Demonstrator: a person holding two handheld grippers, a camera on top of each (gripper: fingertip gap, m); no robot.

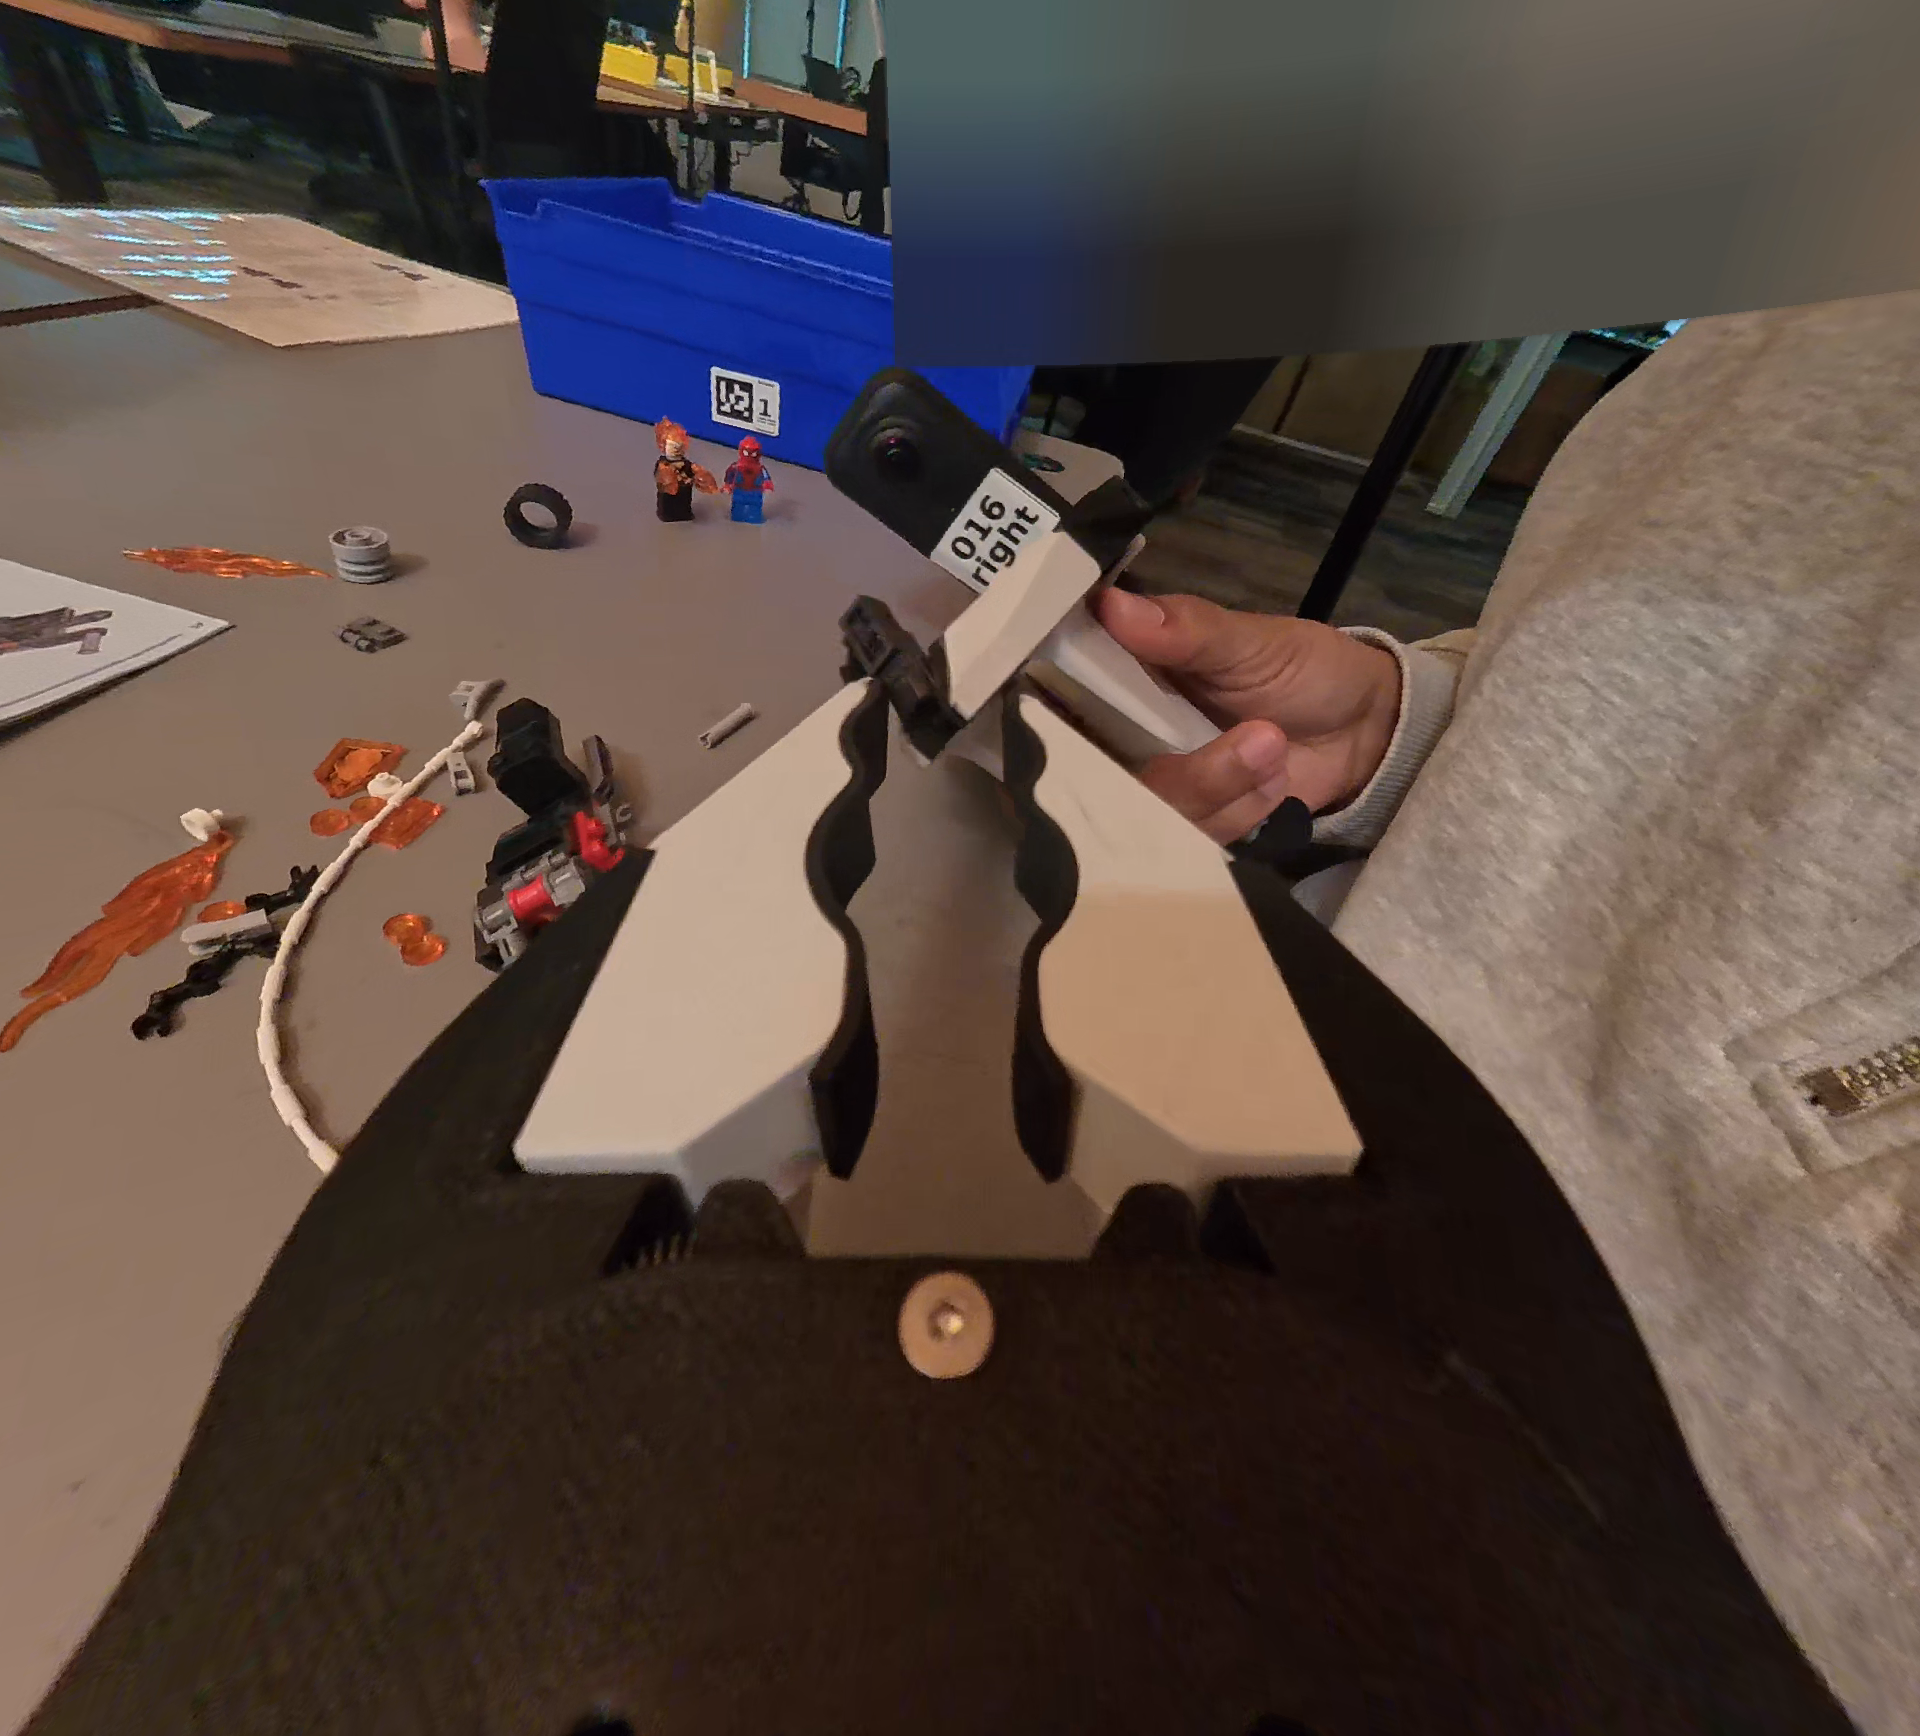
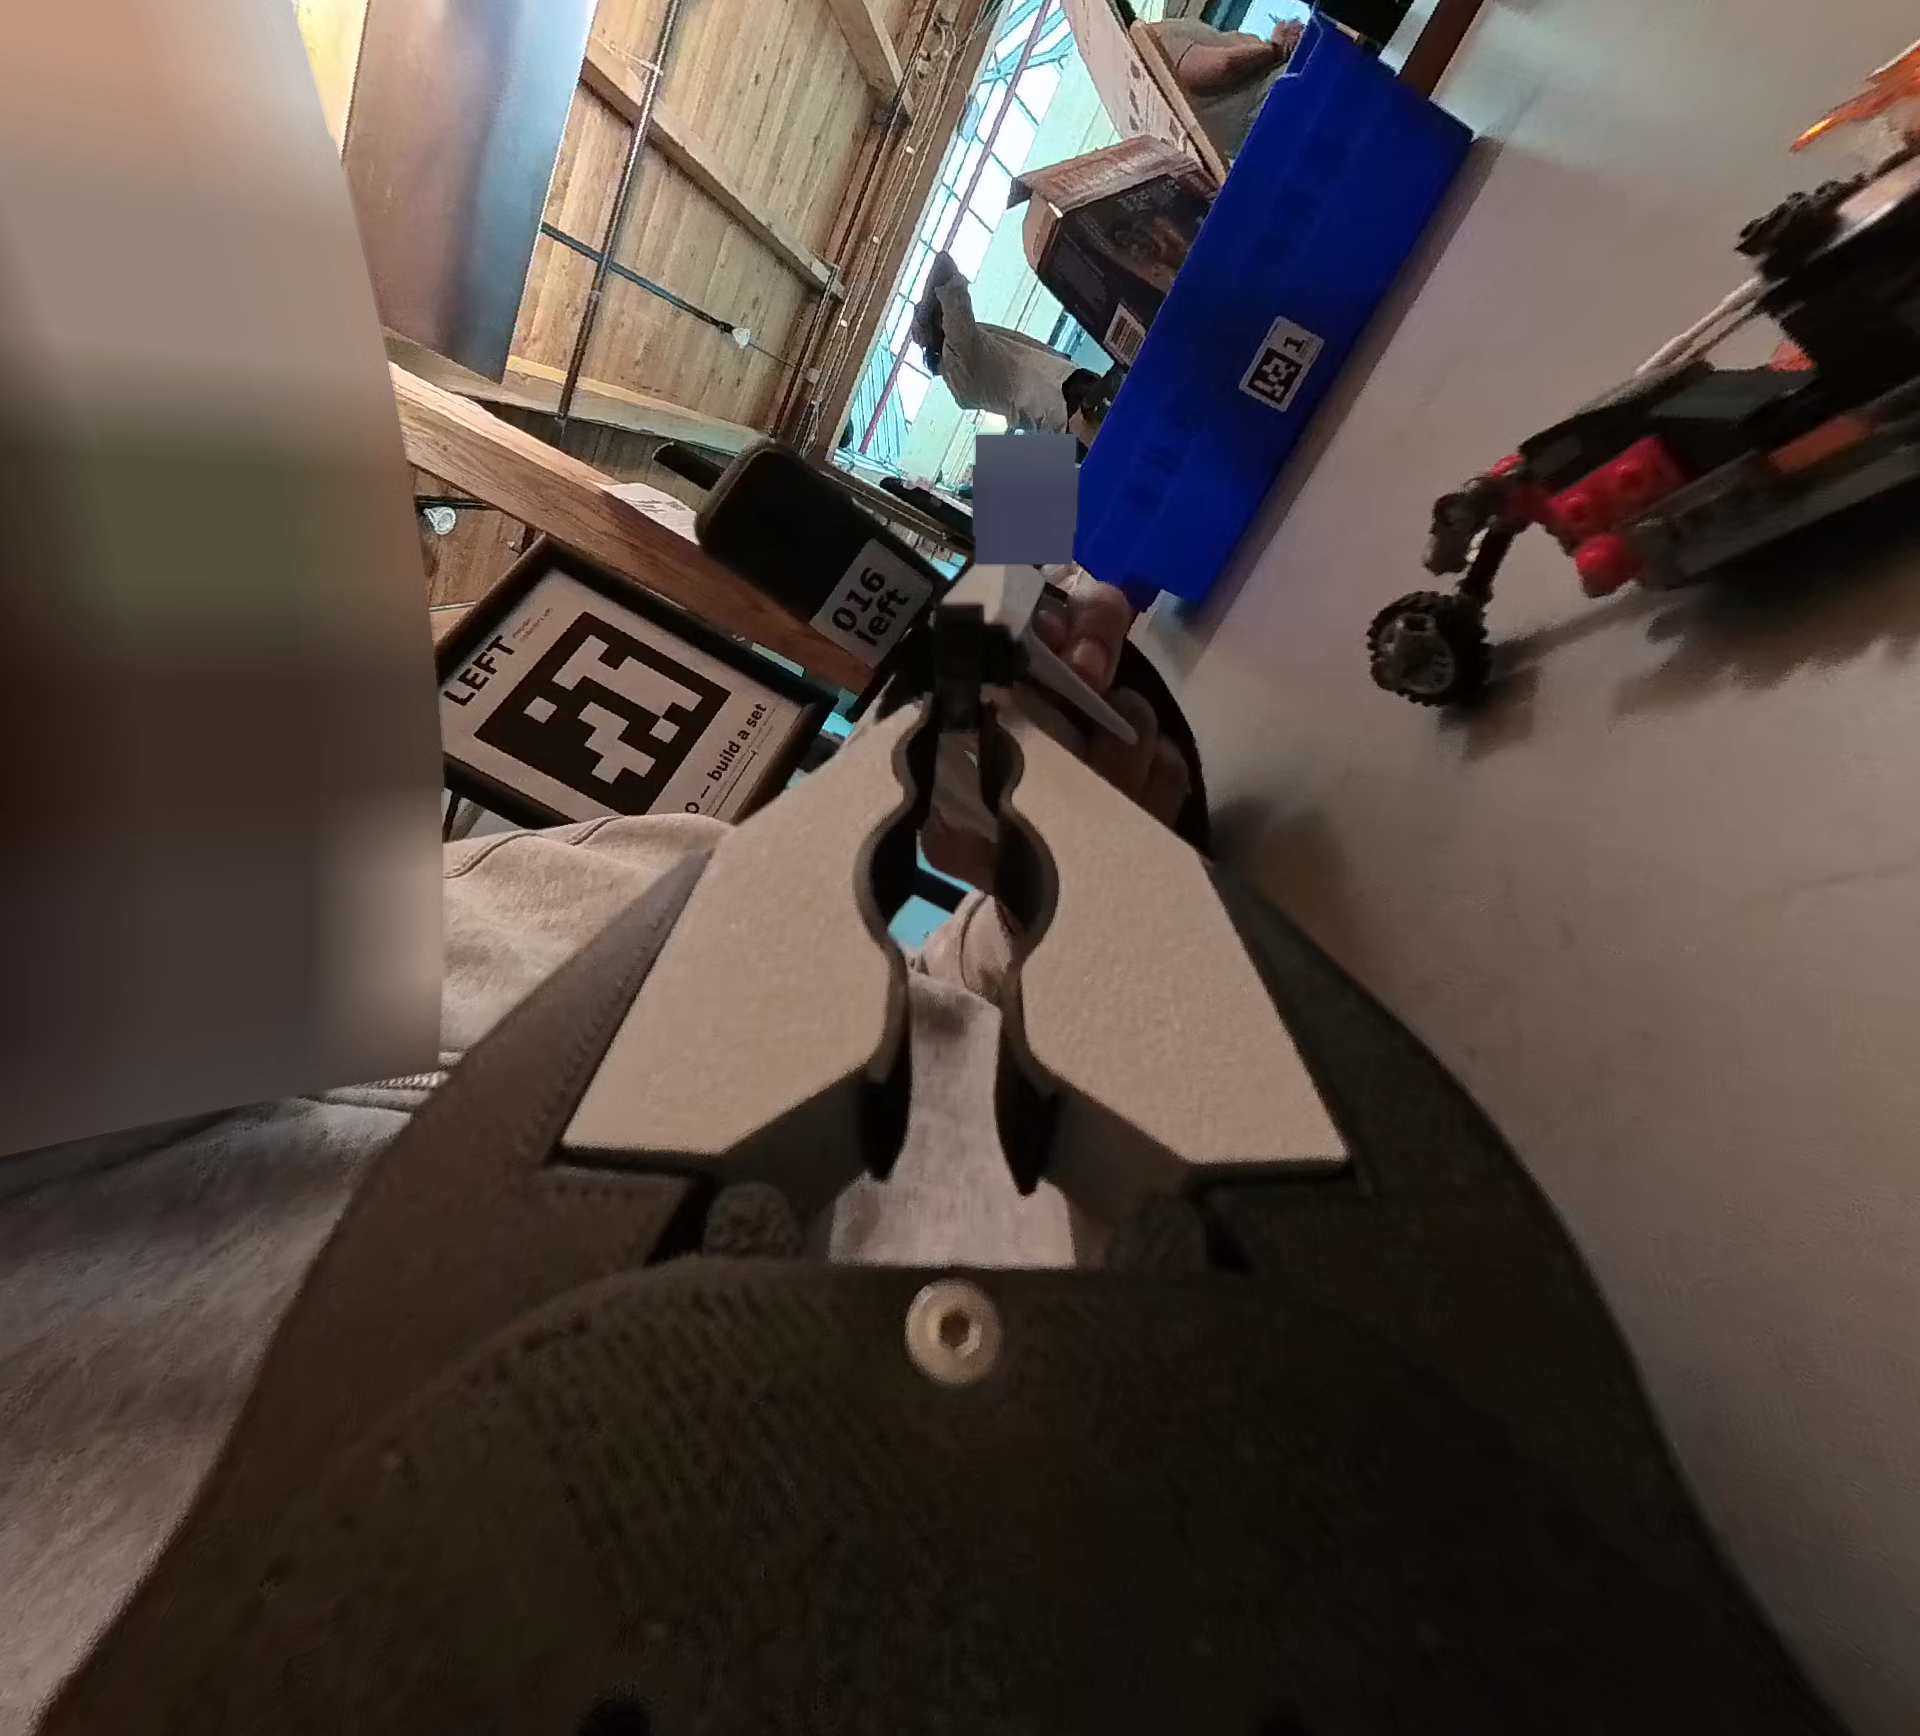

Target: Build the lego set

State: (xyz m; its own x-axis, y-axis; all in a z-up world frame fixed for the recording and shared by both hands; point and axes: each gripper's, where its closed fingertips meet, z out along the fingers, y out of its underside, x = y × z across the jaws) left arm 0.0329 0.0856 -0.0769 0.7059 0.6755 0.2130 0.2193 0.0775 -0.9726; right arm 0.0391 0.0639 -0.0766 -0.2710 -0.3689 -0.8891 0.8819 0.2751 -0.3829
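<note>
Both the left gripper (image 1: 940,699) and right gripper (image 2: 961,699) pinched 1 small black lego piece (image 1: 894,663) mid-frame. Advice: align square, press gently.

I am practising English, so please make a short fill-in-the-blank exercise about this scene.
1. Both grippers meet on a small ____ Lego piece.
2. Two minifigures stand in front of the ____ bin.
3. The loose tyre lies on the ____.

Missing words: black; blue; table
</note>
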